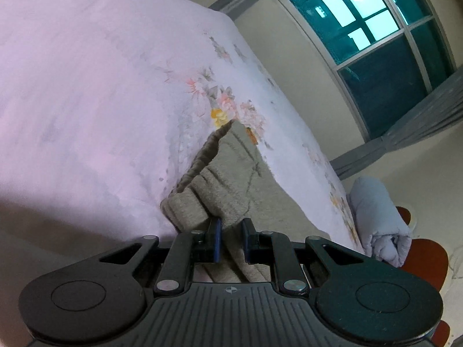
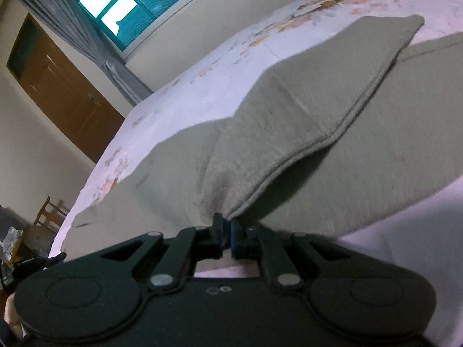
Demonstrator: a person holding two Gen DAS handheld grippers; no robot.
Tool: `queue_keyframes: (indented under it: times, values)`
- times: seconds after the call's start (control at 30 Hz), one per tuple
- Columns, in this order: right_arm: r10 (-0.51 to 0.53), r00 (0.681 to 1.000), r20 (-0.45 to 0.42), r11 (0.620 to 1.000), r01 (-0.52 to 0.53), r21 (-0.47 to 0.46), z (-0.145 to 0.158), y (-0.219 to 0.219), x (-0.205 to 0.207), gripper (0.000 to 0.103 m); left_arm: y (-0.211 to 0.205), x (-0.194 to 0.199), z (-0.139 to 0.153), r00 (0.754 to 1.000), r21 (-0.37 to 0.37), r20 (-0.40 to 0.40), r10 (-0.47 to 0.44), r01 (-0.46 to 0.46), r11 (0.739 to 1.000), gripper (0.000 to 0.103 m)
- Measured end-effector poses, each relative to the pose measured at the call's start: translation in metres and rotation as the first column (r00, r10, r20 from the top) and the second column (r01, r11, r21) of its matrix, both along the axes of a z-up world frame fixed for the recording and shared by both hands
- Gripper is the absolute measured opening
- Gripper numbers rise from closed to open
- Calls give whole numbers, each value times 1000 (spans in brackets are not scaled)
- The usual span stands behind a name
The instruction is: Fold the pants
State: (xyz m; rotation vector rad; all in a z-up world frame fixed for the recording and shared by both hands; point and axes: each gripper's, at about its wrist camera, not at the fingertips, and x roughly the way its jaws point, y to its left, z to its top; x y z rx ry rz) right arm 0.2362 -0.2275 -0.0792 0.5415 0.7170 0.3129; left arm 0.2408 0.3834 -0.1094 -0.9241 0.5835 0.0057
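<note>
Left tool (image 1: 231, 238) clamped on pants (image 1: 231, 173) waistband, right tool (image 2: 227, 232) pinching hem, far leg cut off

Left gripper (image 1: 231, 238), right gripper (image 2: 227, 235) clamped.

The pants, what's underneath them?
Under the pants is a pale sheet with flowers spread over the bed. One pant leg is lifted by the right tongs above more grey-green fabric. The sheet directly beneath the pants is covered.
</note>
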Motion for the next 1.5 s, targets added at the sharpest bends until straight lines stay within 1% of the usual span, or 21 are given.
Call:
queue_keyframes:
  times: [0.2,0.23,0.3,0.37,0.4,0.47,0.53,0.6,0.67,0.7,0.77,0.8,0.83,0.9,1.0,1.07,1.17,1.23,1.33,1.43,1.5]
  values:
    - [16,998,67,1000,-17,14,15,-13,-17,0,-1,-18,12,998,-16,70,-5,6,1000,15]
    - [13,997,81,1000,-14,18,22,-11,-6,0,-2,-21,14,997,-12,74,-10,11,1000,15]
    - [12,996,94,1000,-13,20,24,-13,-9,0,-3,-17,9,999,7,47,-17,16,1000,15]
    - [20,998,58,1000,-20,-4,12,-10,-3,0,-2,-8,-3,999,12,-18,-27,27,1000,15]
    - [18,1000,16,1000,-18,-26,2,-9,3,0,-1,-6,-8,999,-1,-26,-28,28,1000,15]
    - [-1,1000,-28,1000,1,10,-9,-13,5,0,-2,-8,0,999,22,0,-33,33,999,15]
    - [0,1000,17,1000,0,16,-4,-13,-2,0,-4,-10,8,998,52,39,-45,43,998,15]
    - [17,999,27,1000,-16,-18,-3,-8,-4,0,-7,-4,4,998,104,-43,-52,56,993,15]
    - [16,999,-40,999,-17,-37,-17,-6,5,0,-8,-4,-5,997,87,-57,-45,50,995,16]
    - [7,999,-45,1000,-8,-22,-20,-8,6,0,-7,-6,-5,998,82,-54,-28,33,996,20]
    - [-3,998,-70,1000,5,24,-19,-13,6,0,-10,-12,-1,997,105,-70,9,-2,994,45]
    - [-9,998,-68,999,13,47,-15,-18,3,7,-12,-14,1,996,130,-80,32,-21,991,62]
    - [-27,998,-49,998,30,56,-8,-24,-1,16,-13,-20,5,996,146,-74,52,-41,988,66]
    - [-66,998,-1,996,65,60,6,-41,-11,17,-19,-31,18,993,186,-61,97,-84,979,66]
    - [-125,990,65,987,118,106,25,-81,-22,17,-44,-44,48,994,296,1,112,-107,949,66]
    - [-191,979,77,976,181,123,34,-112,-22,17,-69,-42,63,998,337,23,55,-59,940,66]
    - [-315,947,56,937,302,174,42,-166,-5,17,-122,-20,70,999,417,-2,-40,37,908,66]
    - [-373,927,41,915,361,182,47,-197,14,17,-148,-5,63,997,418,-19,-74,75,905,66]
    - [-414,910,10,897,406,177,48,-228,49,17,-179,9,55,996,418,-63,-70,91,904,66]
    - [-430,903,-17,886,426,183,40,-245,79,17,-223,7,65,996,423,-22,-88,89,902,66]
    - [-425,905,-26,891,423,167,33,-253,95,17,-262,9,67,988,468,-34,-151,150,871,66]
